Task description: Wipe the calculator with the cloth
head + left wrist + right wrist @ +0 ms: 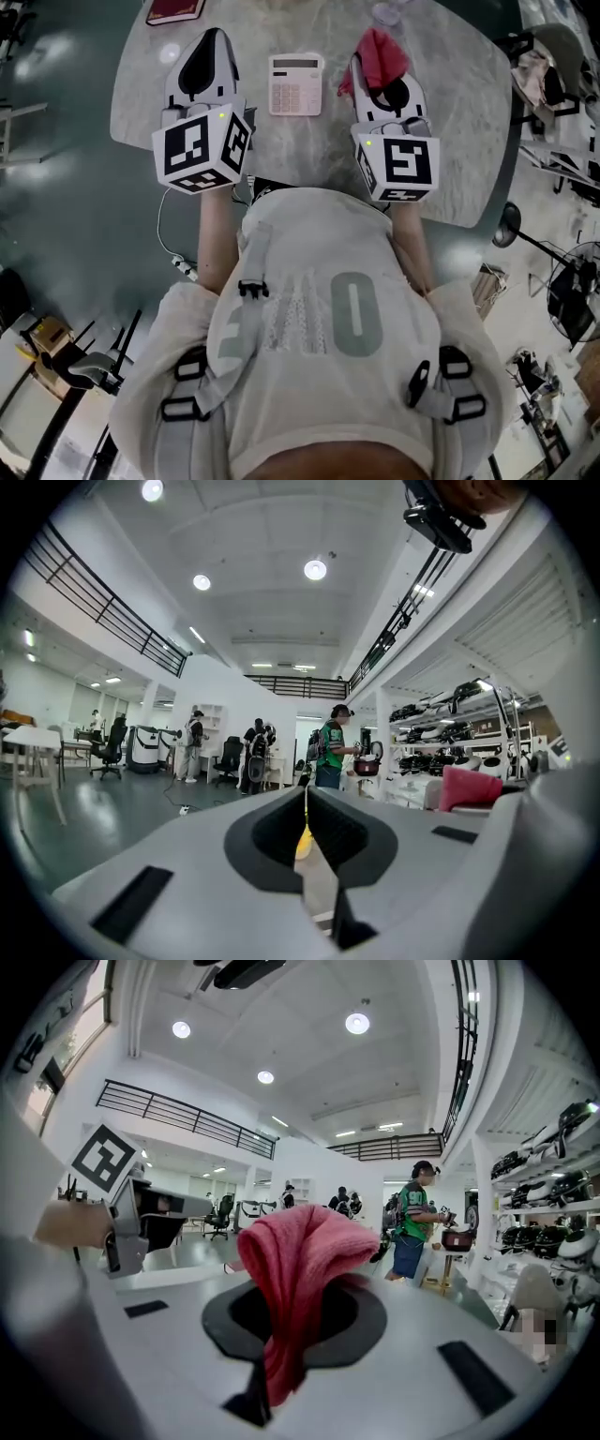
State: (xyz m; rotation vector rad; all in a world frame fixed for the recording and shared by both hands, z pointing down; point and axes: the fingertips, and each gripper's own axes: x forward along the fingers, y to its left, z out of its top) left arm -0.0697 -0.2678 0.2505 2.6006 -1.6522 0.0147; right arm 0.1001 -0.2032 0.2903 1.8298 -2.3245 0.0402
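A pink calculator point(296, 84) lies flat on the marbled grey table point(469, 112), between my two grippers. My right gripper point(370, 70) is to the right of it, shut on a red cloth point(380, 52) that bunches up over the jaw tips. In the right gripper view the cloth point(300, 1260) stands folded between the jaws and hangs down the slot. My left gripper point(216, 37) hovers left of the calculator. Its jaws point(306, 803) are shut with nothing between them, and it points level out into the room.
A dark red book point(175, 9) lies at the table's far left edge, and a clear object point(389, 11) sits at the far edge behind the cloth. Chairs and stands point(553, 66) crowd the floor to the right. People stand far off in the hall point(330, 752).
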